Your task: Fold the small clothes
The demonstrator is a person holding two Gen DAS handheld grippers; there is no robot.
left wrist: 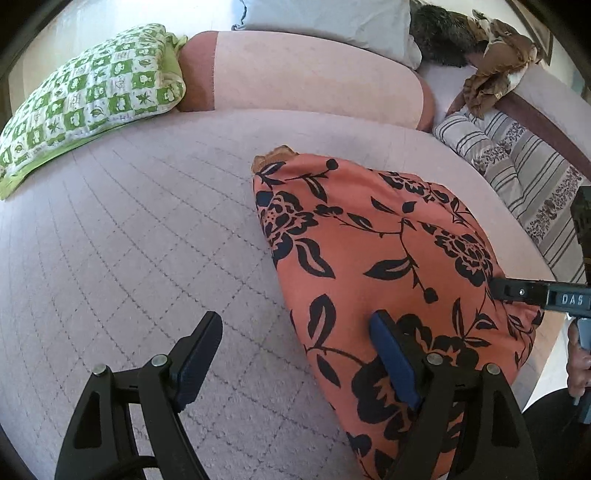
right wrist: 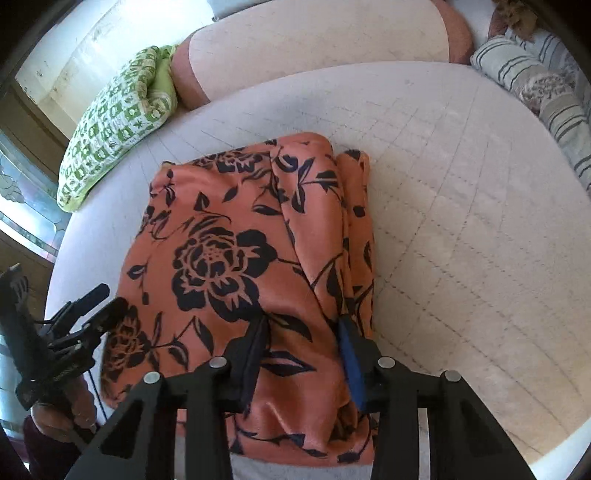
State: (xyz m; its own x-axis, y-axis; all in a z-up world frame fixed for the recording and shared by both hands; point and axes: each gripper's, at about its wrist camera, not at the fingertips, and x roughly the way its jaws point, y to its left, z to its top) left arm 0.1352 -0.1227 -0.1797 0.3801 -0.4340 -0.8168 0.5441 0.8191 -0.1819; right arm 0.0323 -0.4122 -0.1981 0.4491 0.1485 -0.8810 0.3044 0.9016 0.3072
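1. Nearest in the right wrist view, the right gripper (right wrist: 301, 363) is seen partly closed over the near edge of the orange floral garment (right wrist: 236, 258). A raised ridge of cloth sits between its fingers (right wrist: 351, 358); whether the pads actually pinch it cannot be told.
2. The left gripper (left wrist: 291, 354) is held spread wide and empty. One finger is over the bare bedcover (left wrist: 129, 240), the other over the garment's left edge.
3. The garment is laid folded on the bedcover, toward the near edge of the bed, well apart from the green patterned pillow (left wrist: 88, 99).
4. It is judged light, soft and limp, with a sheen that suggests slippery cloth. Layers may slide apart, so hold is best taken at a folded edge or corner, through all layers.
5. Its long axis is seen running away from the grippers toward the bolster (right wrist: 317, 33). Loose stacked folds lie along its right side.
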